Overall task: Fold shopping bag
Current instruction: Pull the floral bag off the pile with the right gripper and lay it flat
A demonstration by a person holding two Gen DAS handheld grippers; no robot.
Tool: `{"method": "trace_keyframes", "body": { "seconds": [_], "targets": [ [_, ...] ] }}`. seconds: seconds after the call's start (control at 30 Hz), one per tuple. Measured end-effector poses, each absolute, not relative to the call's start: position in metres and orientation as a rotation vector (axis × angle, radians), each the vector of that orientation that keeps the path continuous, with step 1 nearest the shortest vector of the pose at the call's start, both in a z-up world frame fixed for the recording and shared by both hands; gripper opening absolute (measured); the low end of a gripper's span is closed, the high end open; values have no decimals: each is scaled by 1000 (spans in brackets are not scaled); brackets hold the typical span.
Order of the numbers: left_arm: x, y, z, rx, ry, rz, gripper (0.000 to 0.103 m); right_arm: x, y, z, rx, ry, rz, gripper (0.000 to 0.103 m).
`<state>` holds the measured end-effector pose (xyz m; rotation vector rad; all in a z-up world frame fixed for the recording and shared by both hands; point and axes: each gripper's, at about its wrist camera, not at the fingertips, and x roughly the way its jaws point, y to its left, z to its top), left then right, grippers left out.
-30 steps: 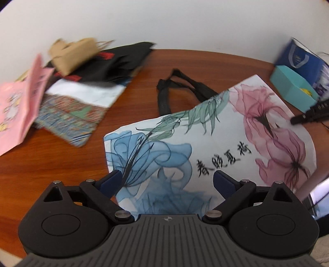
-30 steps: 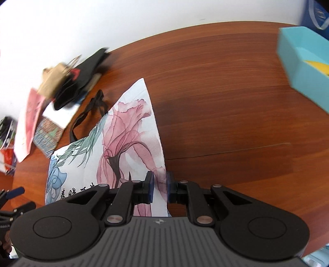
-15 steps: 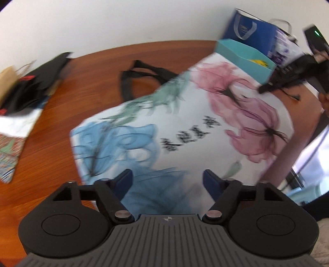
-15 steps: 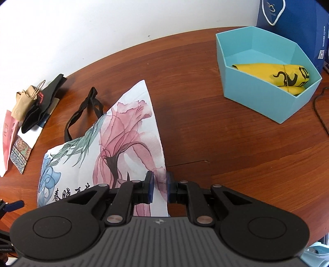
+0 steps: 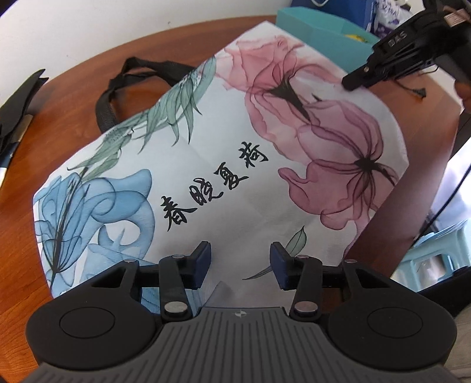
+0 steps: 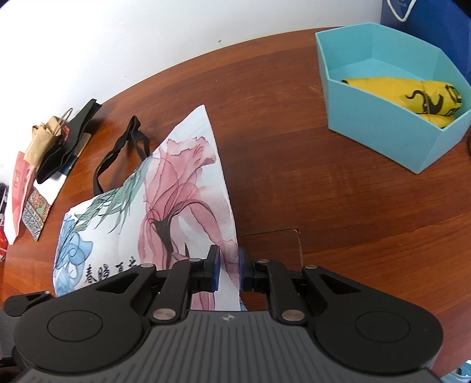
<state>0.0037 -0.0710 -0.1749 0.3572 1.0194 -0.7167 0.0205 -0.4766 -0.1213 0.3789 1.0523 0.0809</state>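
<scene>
A white shopping bag [image 5: 212, 165] printed with blue and pink flowers and black characters lies flat on the brown table [image 6: 294, 147]. Its black handles [image 5: 117, 85] trail off the far side. My left gripper [image 5: 240, 263] hovers over the bag's near edge. Its jaws are closing, with bag cloth below and between them, and the pads stand apart from it. My right gripper [image 6: 228, 268] is shut on the bag's right edge by the pink flower. In the left wrist view the right gripper [image 5: 351, 82] pinches that same edge.
A teal box [image 6: 382, 132] holding a folded yellow bag [image 6: 412, 97] stands at the far right, with a blue paper bag [image 6: 426, 17] behind it. Several other bags [image 6: 56, 147] are piled at the far left. The table's edge [image 5: 424, 165] runs just right of the bag.
My left gripper has moved right along the bag's near edge and lower, and its jaws have narrowed. The right gripper slid right early on, then held its grip on the edge.
</scene>
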Motion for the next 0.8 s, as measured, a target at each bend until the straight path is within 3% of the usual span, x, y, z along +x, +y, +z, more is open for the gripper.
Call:
{"method": "trace_keyframes", "body": {
  "seconds": [0.13, 0.27, 0.33, 0.6, 0.7, 0.8],
  "targets": [
    [3, -71, -185, 360, 1029, -693, 47, 22, -480, -131, 392, 1068, 106, 20],
    [-3, -72, -187, 381, 1017, -683, 47, 23, -481, -142, 390, 1087, 128, 54],
    [-5, -72, -188, 376, 1016, -676, 47, 22, -481, -148, 391, 1098, 134, 62],
    [0, -66, -194, 341, 1040, -674, 47, 11, -481, -168, 440, 1144, 173, 62],
    [1, -66, -194, 351, 1043, -679, 47, 9, -475, -165, 439, 1144, 214, 47],
    [0, -67, -193, 366, 1045, -684, 47, 6, -469, -154, 438, 1125, 250, 47]
  ]
}}
